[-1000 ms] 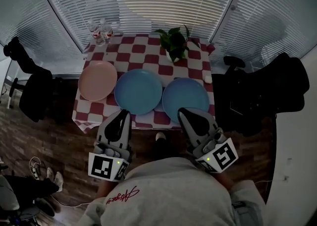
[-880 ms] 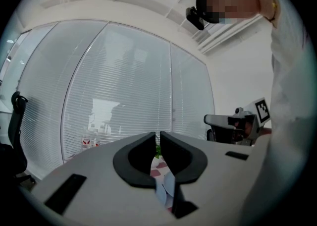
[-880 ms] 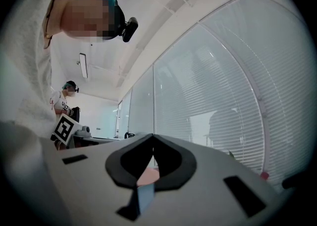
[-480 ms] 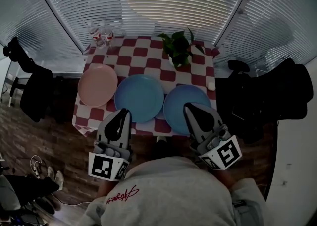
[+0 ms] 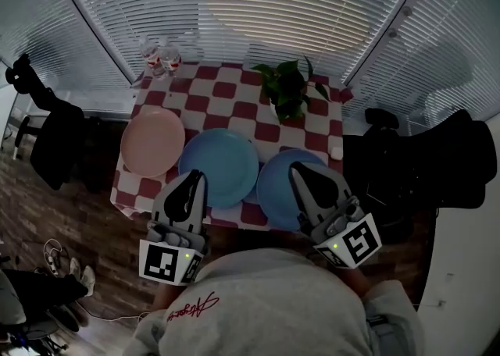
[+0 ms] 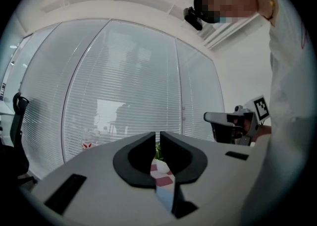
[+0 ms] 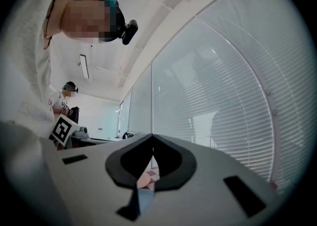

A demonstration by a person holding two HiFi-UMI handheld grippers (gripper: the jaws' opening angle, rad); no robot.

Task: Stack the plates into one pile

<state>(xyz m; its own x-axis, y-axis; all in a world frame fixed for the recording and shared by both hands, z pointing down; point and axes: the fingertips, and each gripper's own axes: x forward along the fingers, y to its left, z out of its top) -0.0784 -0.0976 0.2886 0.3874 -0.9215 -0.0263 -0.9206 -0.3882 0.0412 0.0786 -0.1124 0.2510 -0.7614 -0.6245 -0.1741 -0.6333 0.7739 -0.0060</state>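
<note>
Three plates lie in a row on a red-and-white checked table (image 5: pixel 226 97): a pink plate (image 5: pixel 152 141) at the left, a blue plate (image 5: pixel 219 165) in the middle and a second blue plate (image 5: pixel 273 183) at the right. My left gripper (image 5: pixel 194 178) is shut and empty, its tip over the table's near edge in front of the middle plate. My right gripper (image 5: pixel 300 169) is also shut and empty, and it covers part of the right blue plate. In the gripper views the left jaws (image 6: pixel 158 138) and the right jaws (image 7: pixel 152 141) meet, with checked cloth showing beyond them.
A potted plant (image 5: pixel 289 90) stands at the table's far right and glasses (image 5: pixel 160 56) at its far left corner. A small white object (image 5: pixel 336 152) lies at the right edge. Dark chairs with clothing flank the table, left (image 5: pixel 51 132) and right (image 5: pixel 422 163). Blinds close off the back.
Both grippers have come forward toward the table. The right one now overlaps more of the right blue plate, and the left tip has reached the table's near edge. The plates have not moved.
</note>
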